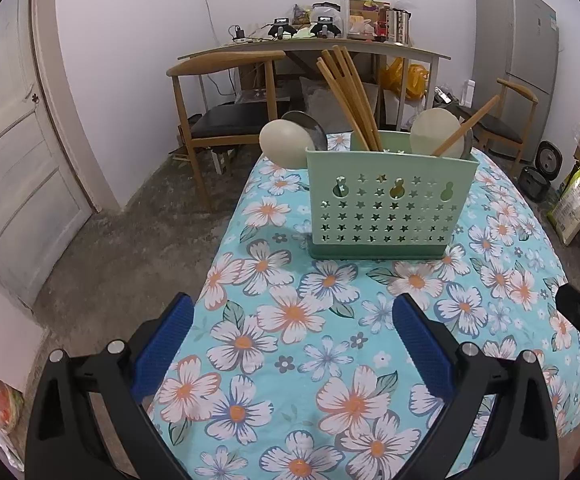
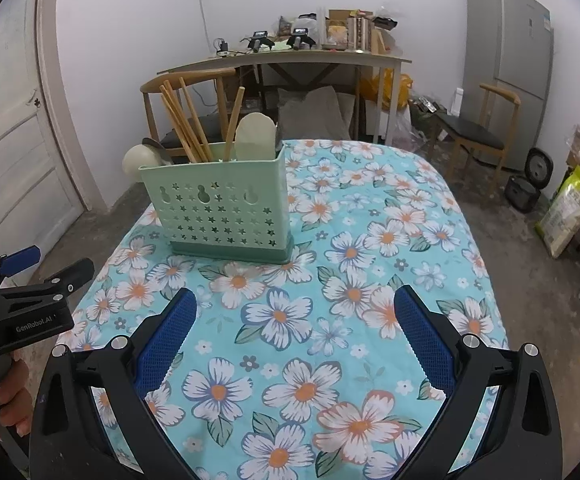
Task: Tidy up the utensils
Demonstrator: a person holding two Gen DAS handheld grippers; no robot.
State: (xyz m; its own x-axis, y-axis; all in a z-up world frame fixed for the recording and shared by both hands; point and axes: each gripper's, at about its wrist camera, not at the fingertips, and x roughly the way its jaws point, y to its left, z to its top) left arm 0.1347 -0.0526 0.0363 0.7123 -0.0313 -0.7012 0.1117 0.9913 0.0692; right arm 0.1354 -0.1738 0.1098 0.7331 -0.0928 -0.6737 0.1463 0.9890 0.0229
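A pale green utensil caddy (image 1: 390,204) with star holes stands on the floral tablecloth (image 1: 290,340); it also shows in the right wrist view (image 2: 219,204). Wooden chopsticks (image 1: 350,96) lean in it, with cream spoons (image 1: 283,142) and a metal spoon (image 1: 306,124) on the left and another cream spoon (image 1: 436,132) on the right. The chopsticks (image 2: 181,116) and a cream spoon (image 2: 254,136) show in the right view too. My left gripper (image 1: 292,344) is open and empty, well short of the caddy. My right gripper (image 2: 294,340) is open and empty, to the caddy's right front.
The table's left edge drops to a concrete floor (image 1: 129,248). A wooden chair (image 1: 225,112) and a cluttered desk (image 1: 314,46) stand behind. Another chair (image 2: 478,128), a fridge (image 2: 506,52) and bags (image 2: 570,208) are at the right. The left gripper's body (image 2: 21,304) shows at the left.
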